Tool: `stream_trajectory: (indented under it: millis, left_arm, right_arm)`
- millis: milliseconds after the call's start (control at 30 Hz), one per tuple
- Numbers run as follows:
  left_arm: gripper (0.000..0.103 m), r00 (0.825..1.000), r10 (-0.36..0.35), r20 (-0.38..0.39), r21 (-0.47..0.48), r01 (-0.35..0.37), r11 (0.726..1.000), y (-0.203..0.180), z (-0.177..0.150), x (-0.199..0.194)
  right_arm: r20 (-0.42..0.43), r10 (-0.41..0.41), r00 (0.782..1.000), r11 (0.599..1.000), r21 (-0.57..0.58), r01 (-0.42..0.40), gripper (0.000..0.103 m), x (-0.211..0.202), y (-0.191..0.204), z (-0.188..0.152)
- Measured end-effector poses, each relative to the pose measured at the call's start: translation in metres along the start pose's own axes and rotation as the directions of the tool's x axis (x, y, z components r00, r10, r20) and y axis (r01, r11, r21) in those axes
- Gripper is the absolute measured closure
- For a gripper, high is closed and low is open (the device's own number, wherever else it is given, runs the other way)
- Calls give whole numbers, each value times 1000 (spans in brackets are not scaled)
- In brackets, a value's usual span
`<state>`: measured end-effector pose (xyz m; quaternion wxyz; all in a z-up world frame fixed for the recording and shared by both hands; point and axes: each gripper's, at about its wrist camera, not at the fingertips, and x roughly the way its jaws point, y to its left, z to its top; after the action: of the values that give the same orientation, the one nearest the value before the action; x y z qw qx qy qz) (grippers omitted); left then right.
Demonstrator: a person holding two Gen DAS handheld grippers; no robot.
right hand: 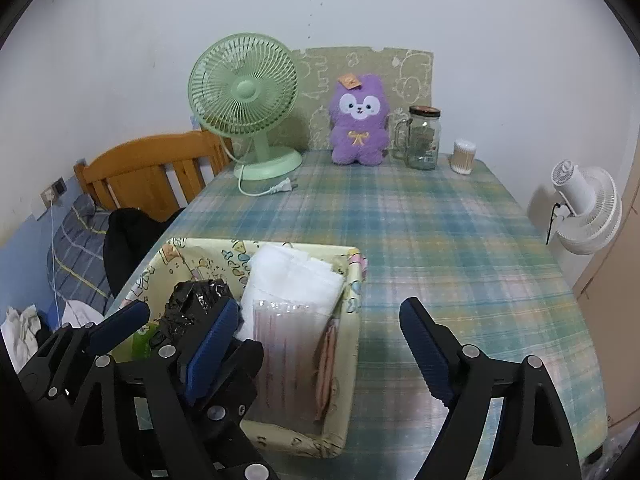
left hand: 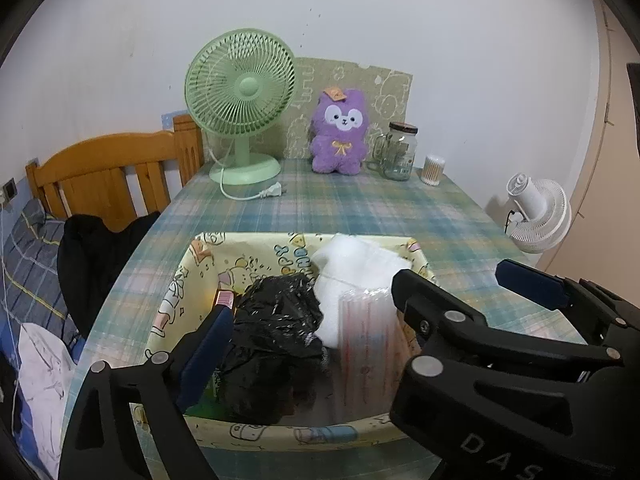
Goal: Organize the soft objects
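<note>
A yellow cartoon-print fabric basket [left hand: 244, 252] [right hand: 354, 344] sits at the near left of the plaid table. Inside lie a crumpled black plastic bag [left hand: 276, 320] [right hand: 188, 304], a white soft bundle [left hand: 352, 272] [right hand: 292, 276] and a clear packet with pink stripes [left hand: 366, 344] [right hand: 288, 344]. My left gripper [left hand: 316, 308] hangs open above the bag and bundle, pads pressing on nothing. My right gripper [right hand: 320, 312] stands open over the basket's right side, straddling the packet and the basket's wall. One of its pads [left hand: 532, 284] shows at the right. A purple plush toy [left hand: 340, 132] [right hand: 360, 120] sits upright at the back.
A green desk fan [left hand: 240, 104] [right hand: 244, 92] with a loose plug, a glass jar mug [left hand: 400, 152] [right hand: 422, 138] and a cotton-swab tub [right hand: 464, 156] stand along the back edge. A wooden headboard [left hand: 116, 168] and dark clothing lie left; a white fan [right hand: 584, 208] is right.
</note>
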<state>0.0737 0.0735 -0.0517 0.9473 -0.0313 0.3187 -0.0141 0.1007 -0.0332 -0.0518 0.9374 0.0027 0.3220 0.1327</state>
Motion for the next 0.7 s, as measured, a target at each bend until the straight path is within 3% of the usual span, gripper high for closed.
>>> stream_trajectory:
  millis: [267,700]
  left_arm:
    - [0,999,16,39,14,-17,1000,-16,6,-12]
    - [0,995,38,97,47,-42,998,-47,17,-38]
  right_arm:
    - [42,-11,999,1000,18,10,11,-22,-16,2]
    - [121,-37,992,998,53,31,6,-66,-50,6]
